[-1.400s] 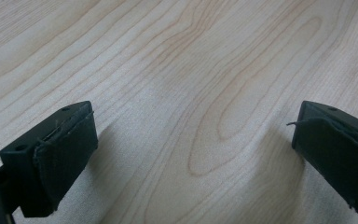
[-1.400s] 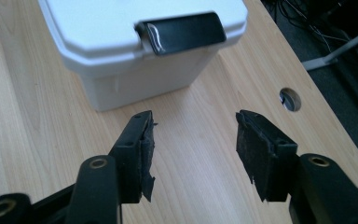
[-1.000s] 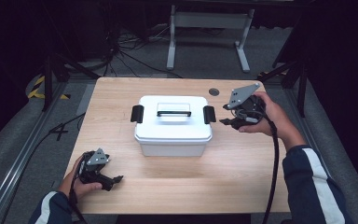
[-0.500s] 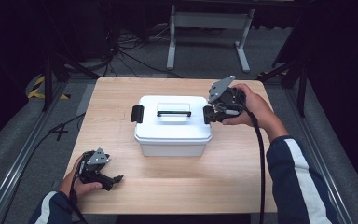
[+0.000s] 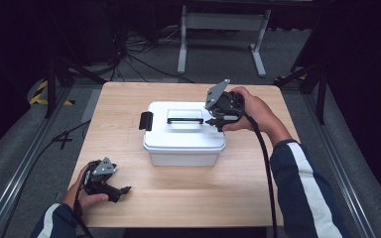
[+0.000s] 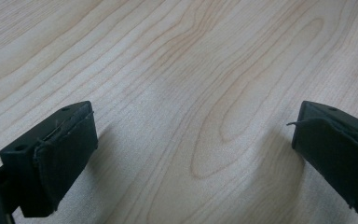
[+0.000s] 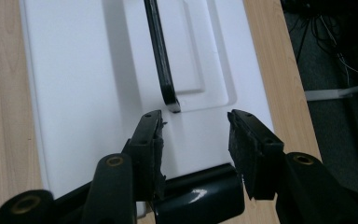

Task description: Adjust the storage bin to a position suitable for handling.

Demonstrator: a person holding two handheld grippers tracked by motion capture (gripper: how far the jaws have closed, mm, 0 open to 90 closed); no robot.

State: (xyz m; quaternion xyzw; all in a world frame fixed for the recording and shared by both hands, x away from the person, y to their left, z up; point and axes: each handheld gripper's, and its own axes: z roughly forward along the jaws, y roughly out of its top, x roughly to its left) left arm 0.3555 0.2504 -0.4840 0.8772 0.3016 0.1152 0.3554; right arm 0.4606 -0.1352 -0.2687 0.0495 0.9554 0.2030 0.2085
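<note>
A white lidded box (image 5: 183, 144) stands mid-table, with a black carry handle (image 5: 184, 119) flat on its lid and a black latch (image 5: 146, 120) on its left end. My right gripper (image 5: 213, 121) is over the box's right end. In the right gripper view its jaws (image 7: 195, 126) have just been closing. The glossy black right latch (image 7: 200, 196) lies between them near their base, and I cannot see the pads pressing on it. The handle's end (image 7: 170, 95) lies just ahead of the tips. My left gripper (image 5: 124, 191) rests open at the front left over bare wood (image 6: 191, 154).
The wooden table (image 5: 188, 198) has free room in front of and beside the box. Dark floor, cables and a metal stand's legs (image 5: 218, 29) lie beyond the far edge. Metal rails run along both sides of the table.
My right hand moved left from beside the box onto its right end, and its gripper now straddles the right latch. The left hand stayed still.
</note>
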